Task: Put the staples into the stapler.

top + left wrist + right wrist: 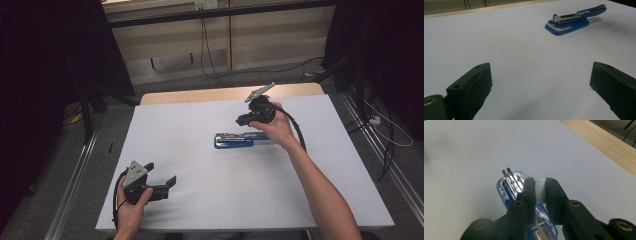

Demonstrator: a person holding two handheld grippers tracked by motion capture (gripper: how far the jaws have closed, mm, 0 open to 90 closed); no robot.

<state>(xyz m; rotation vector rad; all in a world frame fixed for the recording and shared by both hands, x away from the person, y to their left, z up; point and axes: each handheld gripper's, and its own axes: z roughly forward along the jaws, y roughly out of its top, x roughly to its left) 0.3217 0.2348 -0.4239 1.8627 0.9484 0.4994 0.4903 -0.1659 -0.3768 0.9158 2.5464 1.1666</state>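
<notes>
Fingers (529,190) of the right gripper (539,182) clenched on a short pale ribbed strip of staples (539,190), pinched flat between the pads so that the strip's long side can line up with the channel below; poised just above the rear half of the blue stapler (510,182), pointing down along its length, probably to drop the strip in. Lying near the middle of the white table (200,200), that stapler (234,140), with its top arm swung back and flat behind the base (567,23), leaving the metal magazine exposed and facing up, ready for loading. Inside that open magazine: bright rails and a pusher at the front end, nothing clearly recognisable as staples, though partly hidden behind the right gripper, so hard to tell for sure. Well away from the stapler, toward the person's near-left side, the left gripper (161,173) resting low over the table, fingers (477,80) released and spread wide with nothing between them, aimed at the stapler, seemingly held back until steadying or closing is needed
</notes>
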